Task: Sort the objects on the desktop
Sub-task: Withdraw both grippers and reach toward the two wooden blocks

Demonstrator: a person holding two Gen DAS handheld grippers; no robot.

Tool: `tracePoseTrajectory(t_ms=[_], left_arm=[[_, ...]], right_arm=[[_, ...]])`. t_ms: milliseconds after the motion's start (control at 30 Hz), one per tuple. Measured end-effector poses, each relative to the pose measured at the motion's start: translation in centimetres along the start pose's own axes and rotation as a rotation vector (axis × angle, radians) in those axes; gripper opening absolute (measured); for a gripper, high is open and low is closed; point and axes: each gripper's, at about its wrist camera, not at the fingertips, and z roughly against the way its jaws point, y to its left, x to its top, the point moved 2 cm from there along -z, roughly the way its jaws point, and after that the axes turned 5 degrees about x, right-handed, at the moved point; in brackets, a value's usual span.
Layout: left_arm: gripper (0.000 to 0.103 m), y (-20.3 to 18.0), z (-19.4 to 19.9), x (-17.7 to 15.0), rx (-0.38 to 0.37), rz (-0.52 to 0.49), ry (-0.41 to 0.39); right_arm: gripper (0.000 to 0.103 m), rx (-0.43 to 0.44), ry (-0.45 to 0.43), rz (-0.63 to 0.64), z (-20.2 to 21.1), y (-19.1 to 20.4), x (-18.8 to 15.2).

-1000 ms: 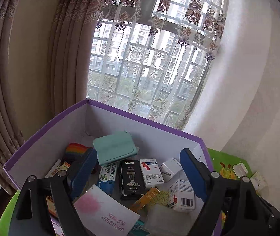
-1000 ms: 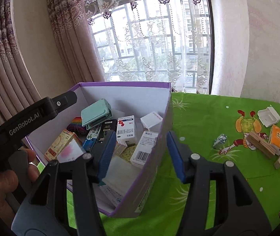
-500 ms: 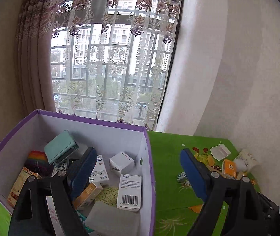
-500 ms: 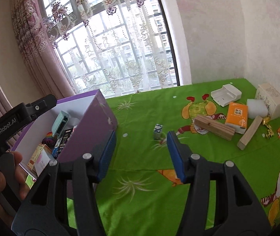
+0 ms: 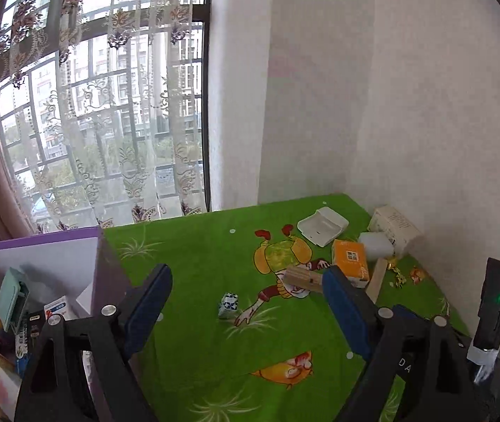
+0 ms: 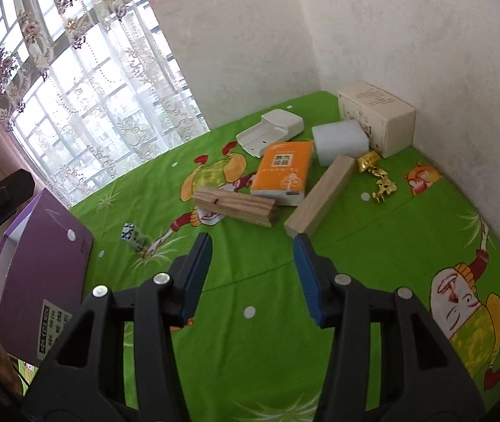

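Observation:
My left gripper (image 5: 246, 281) is open and empty above the green cloth, beside the purple box (image 5: 74, 242) that holds several small packets. My right gripper (image 6: 252, 246) is open and empty, just short of two wooden blocks (image 6: 235, 205) (image 6: 320, 195). Behind them lie an orange packet (image 6: 283, 172), a white foam block (image 6: 339, 140), a white plastic tray (image 6: 271, 130), a cream carton (image 6: 376, 117) and a gold trinket (image 6: 378, 176). A small blue-white cube (image 6: 132, 235) lies left of the blocks; it also shows in the left wrist view (image 5: 228, 305).
The purple box (image 6: 46, 263) stands at the table's left side by the window and curtains. White walls close off the table's far and right sides. The green cartoon tablecloth (image 6: 372, 263) covers the table.
Both grippers have swung right, away from the purple box and toward the loose objects at the far right corner. Both stayed open and empty.

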Motion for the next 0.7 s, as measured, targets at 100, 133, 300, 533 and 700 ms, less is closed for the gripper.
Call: tracePoseTrajectory(t_ms=[100,133,300,533,700], left_arm=[[0.088,-1.7,-2.6,-0.1,-0.037,-0.063,0.085],[0.088,-2.2,-3.3,-0.2,-0.043,-0.08,0.103],[0.089,-3.7,-5.4,-0.8,-0.071,-0.115,0.157],[0.089,-3.9,-6.8,-1.2,-0.078,-0.109,0.184],[0.089,-4.4,-8.0,-1.7,-0.096,-0.118,0.204]], right_arm=[[0.045,-0.024,0.002,-0.054,-0.8,-1.2,0.0],[0.044,-0.028,0.009,-0.058,-1.1,-1.3,0.0],[0.041,-0.048,0.029,-0.062,-2.6,-1.7,0.2],[0.04,-0.086,0.048,-0.075,-4.1,-2.6,0.8],[0.038,-0.126,0.043,-0.069,-3.4,-3.9,0.9]])
